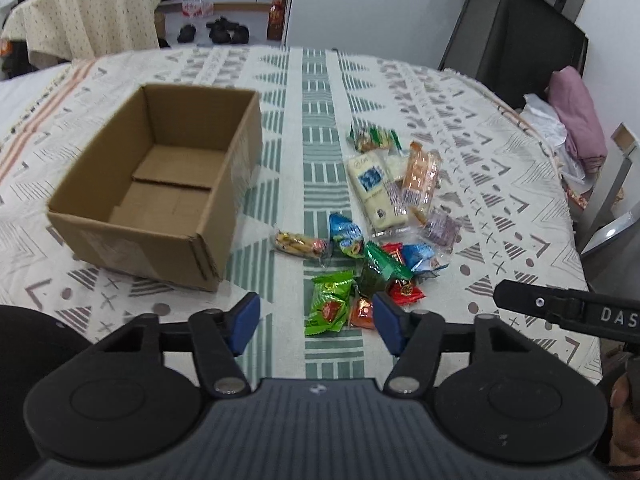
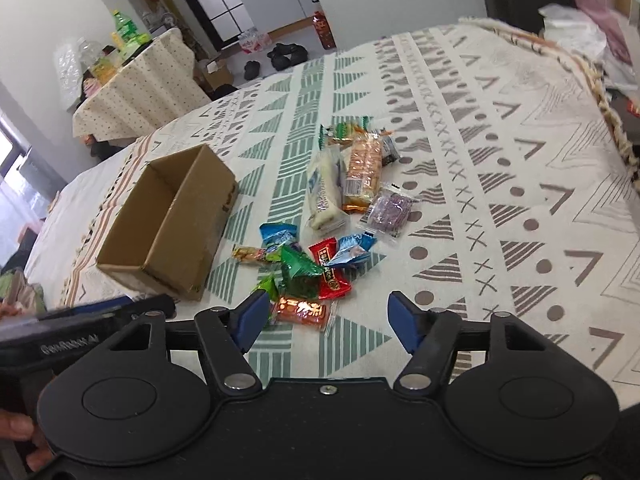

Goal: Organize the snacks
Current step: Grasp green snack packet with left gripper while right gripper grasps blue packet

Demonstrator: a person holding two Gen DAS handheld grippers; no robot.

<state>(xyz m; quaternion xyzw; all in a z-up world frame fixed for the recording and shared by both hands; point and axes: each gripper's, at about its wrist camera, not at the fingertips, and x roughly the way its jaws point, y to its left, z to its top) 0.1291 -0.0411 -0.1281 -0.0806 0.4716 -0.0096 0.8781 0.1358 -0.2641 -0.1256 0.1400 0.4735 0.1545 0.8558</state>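
while both tools hang above the patterned tabletop (image 1: 400, 92), the left hand-held gripper (image 1: 316, 322) stands released, its blue pads (image 1: 245, 322) apart with nothing pressed between them; a light green packet (image 1: 328, 308) and a small orange packet (image 1: 362, 312) lie on the cloth in the gap. the right hand-held gripper (image 2: 328, 320) is likewise released, and an orange packet (image 2: 300, 312) lies on the cloth just beside its left pad (image 2: 251, 322). the snacks (image 1: 380, 216) sit in a loose heap near the middle of the tabletop: a long white bar (image 2: 326, 192), an orange biscuit pack (image 2: 362, 172), a purple packet (image 2: 390, 208), and red, blue and green candies. the open cardboard box (image 1: 156, 184) stands to the left of the heap, nothing inside it.
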